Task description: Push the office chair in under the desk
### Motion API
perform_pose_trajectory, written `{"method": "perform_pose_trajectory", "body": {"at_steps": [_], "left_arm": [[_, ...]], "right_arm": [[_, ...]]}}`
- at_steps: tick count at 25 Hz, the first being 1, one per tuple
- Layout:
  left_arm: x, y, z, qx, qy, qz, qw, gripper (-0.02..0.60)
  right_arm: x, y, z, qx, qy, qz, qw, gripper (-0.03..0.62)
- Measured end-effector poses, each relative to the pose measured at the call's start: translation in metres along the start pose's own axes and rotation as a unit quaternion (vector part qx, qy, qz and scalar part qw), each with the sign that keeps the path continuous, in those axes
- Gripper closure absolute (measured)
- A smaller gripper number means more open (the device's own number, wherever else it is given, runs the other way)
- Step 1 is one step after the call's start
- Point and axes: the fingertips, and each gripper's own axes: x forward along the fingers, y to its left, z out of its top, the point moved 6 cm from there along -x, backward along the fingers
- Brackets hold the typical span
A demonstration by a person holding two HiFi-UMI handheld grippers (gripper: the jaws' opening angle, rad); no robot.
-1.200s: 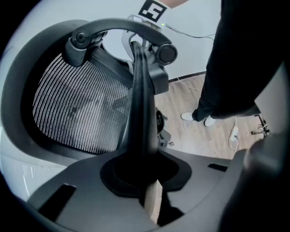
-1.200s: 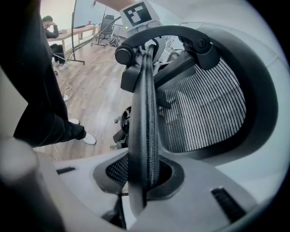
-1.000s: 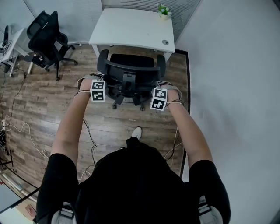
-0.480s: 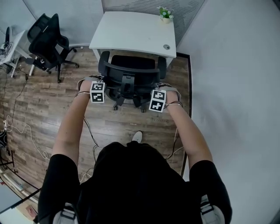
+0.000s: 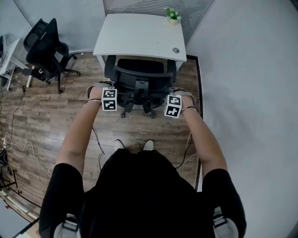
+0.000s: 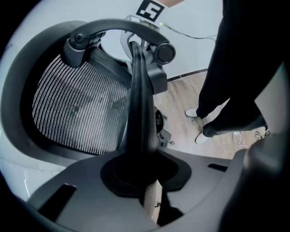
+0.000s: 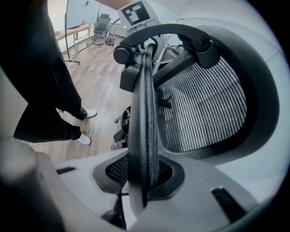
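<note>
The black mesh office chair [image 5: 139, 81] stands with its seat partly under the front edge of the white desk [image 5: 139, 35]. My left gripper [image 5: 111, 90] is shut on the left edge of the backrest. My right gripper [image 5: 170, 96] is shut on the right edge. In the left gripper view the backrest frame [image 6: 138, 104] runs straight between the jaws of the left gripper [image 6: 142, 167]. In the right gripper view the mesh-covered edge [image 7: 145, 113] sits clamped in the right gripper [image 7: 142, 174]. The chair's wheels show below the seat.
A small potted plant [image 5: 173, 14] sits on the desk's far right corner. A second black chair [image 5: 44, 44] stands at the left beside another table. Cables [image 5: 18, 139] lie on the wood floor at left. A pale wall [image 5: 242, 93] runs close along the right. The person's shoes [image 5: 118, 144] are behind the chair.
The chair has rolled a little nearer the desk with both grippers still on its backrest. The person has stepped forward, and both shoes now stand side by side.
</note>
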Motion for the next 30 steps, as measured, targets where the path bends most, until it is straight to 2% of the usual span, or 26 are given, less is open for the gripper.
{"method": "perform_pose_trajectory", "body": {"at_steps": [5,8,12,16,22,24,26,28,30], "left_arm": [[-0.001,-0.004,-0.004,0.019,-0.007,0.007,0.9998,0.525],[-0.002,-0.009,-0.005,0.030,-0.012,-0.008,0.9994,0.459],[-0.003,-0.010,-0.005,0.028,-0.016,-0.040,0.9986,0.408],[-0.009,-0.008,-0.004,0.002,-0.034,-0.054,0.9979,0.358],[-0.042,0.004,-0.001,-0.053,-0.093,-0.007,0.9943,0.357],[-0.055,0.006,0.002,-0.089,-0.124,0.012,0.9882,0.357],[-0.066,0.007,0.005,-0.127,-0.160,0.035,0.9784,0.357],[-0.078,0.008,0.010,-0.165,-0.195,0.053,0.9653,0.357],[-0.088,0.008,0.018,-0.199,-0.229,0.066,0.9505,0.359]], "right_arm": [[-0.001,0.005,0.002,-0.001,0.004,-0.006,1.000,0.514],[-0.001,0.007,0.004,-0.004,0.007,0.015,1.000,0.491],[-0.006,0.006,0.006,0.010,0.011,0.052,0.999,0.436],[-0.023,-0.002,0.008,0.024,0.003,0.059,0.998,0.428],[-0.045,0.000,0.010,0.057,-0.029,0.040,0.997,0.428],[-0.053,0.000,0.012,0.088,-0.055,0.025,0.994,0.428],[-0.062,0.000,0.015,0.127,-0.088,0.004,0.988,0.428],[-0.073,-0.003,0.019,0.172,-0.125,-0.020,0.977,0.428],[-0.086,-0.008,0.021,0.221,-0.163,-0.044,0.960,0.428]]}}
